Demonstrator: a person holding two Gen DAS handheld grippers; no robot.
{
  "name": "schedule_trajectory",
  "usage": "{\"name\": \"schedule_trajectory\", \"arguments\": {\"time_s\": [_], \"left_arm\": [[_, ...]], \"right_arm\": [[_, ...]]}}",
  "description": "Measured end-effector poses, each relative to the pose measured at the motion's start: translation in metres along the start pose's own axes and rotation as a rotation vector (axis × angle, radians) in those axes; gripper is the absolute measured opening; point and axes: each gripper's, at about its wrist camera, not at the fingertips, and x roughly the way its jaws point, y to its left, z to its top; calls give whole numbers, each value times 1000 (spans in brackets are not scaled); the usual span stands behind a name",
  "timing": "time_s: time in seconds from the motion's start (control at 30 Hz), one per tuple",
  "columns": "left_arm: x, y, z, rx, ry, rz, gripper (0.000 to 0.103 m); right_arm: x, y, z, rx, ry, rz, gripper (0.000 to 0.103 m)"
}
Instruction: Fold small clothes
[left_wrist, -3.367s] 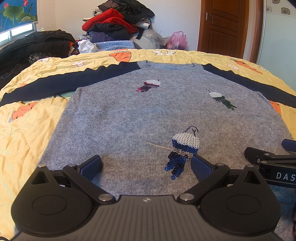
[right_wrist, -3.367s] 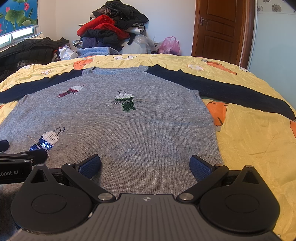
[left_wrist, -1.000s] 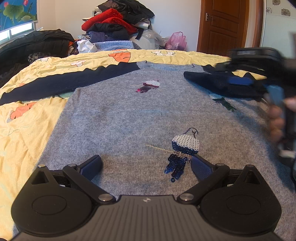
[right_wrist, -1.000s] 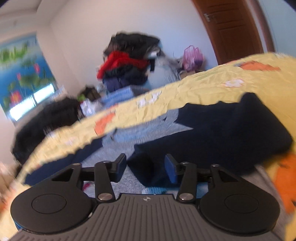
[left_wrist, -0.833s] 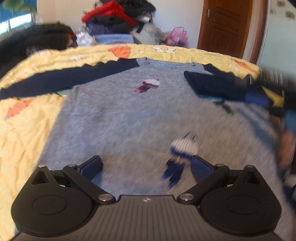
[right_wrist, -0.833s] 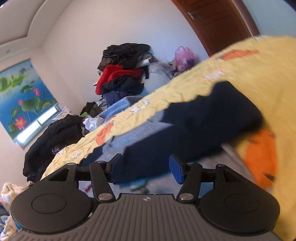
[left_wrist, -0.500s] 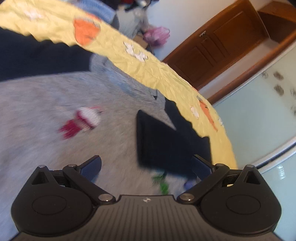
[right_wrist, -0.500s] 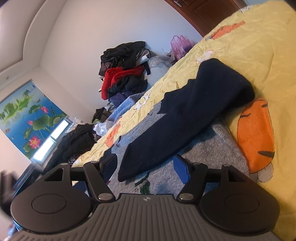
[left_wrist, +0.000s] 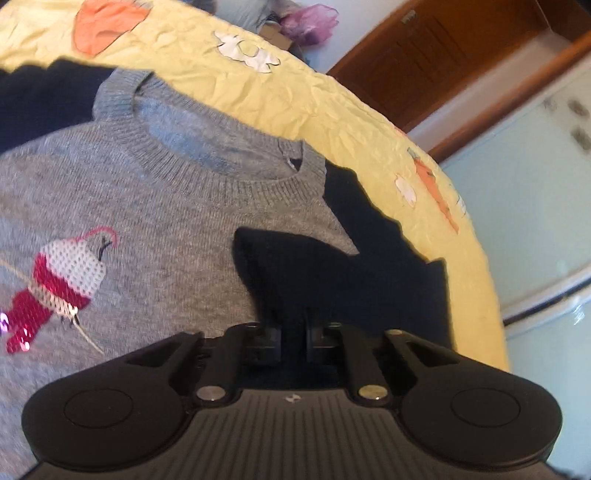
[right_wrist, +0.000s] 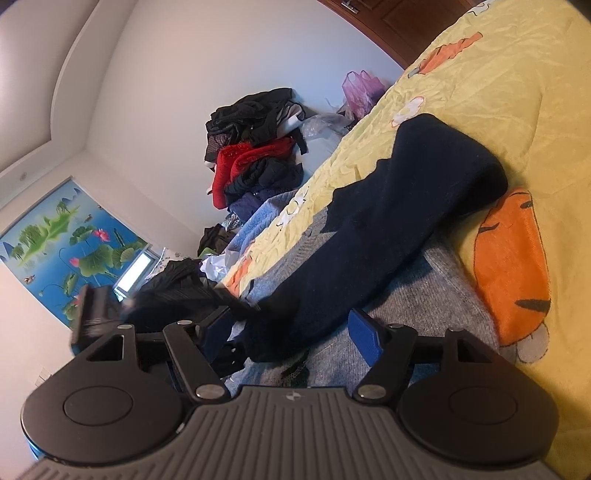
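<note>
Grey sweater (left_wrist: 155, 206), soft, limp knit: left gripper (left_wrist: 293, 338) pinches its navy sleeve (left_wrist: 332, 280) at lower centre; right gripper (right_wrist: 288, 332) spread open, holding nothing.

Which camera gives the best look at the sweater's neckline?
The left wrist view: the grey ribbed collar curves across the frame, nearly whole. The right wrist view shows only a sliver of it, mostly hidden behind the folded navy sleeve.
</note>
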Motion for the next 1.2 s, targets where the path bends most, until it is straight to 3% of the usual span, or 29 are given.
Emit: {"name": "schedule_trajectory", "arguments": {"time_s": [0.23,0.4,0.73,1.0,1.07,1.2], "left_arm": [[-21,-23,0,140,-113,54,8],[-50,-2,12,146,-196,94,8],[-83,71,23,59,-199,198,8],[-76,93,8,106,-227,266,8],[-76,94,5,100,-241,262,8],[-76,95,0,125,-257,258,8]], "right_arm": [[2,1,0,-2,-1,0,73],[3,1,1,-9,0,-4,73],[7,2,1,-19,5,-5,73],[8,3,1,-31,9,-20,73],[7,14,4,-87,13,-64,75],[11,50,34,-335,-61,-120,75]]}}
